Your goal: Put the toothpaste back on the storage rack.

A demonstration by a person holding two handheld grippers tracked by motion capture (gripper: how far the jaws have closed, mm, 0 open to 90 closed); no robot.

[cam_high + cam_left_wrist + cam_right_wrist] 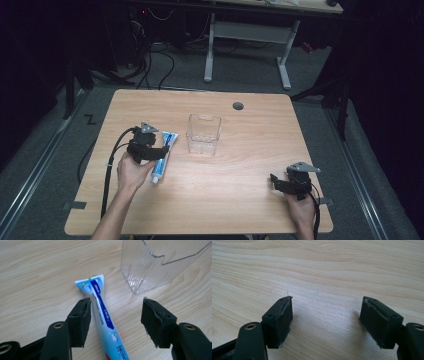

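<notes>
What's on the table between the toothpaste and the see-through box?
Nothing: bare wood separates the toothpaste from the see-through box. The left gripper view shows that gap closest, and the high view shows it too.

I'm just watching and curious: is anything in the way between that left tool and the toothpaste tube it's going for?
Nothing visible is. The left tool has its jaws open on either side of the toothpaste tube, which lies flat on the table. The clear plastic container stands beyond the tube, off to one side.

One toothpaste tube [163, 156], one clear plastic bin [203, 133], two grippers, one table [240, 190]
</notes>
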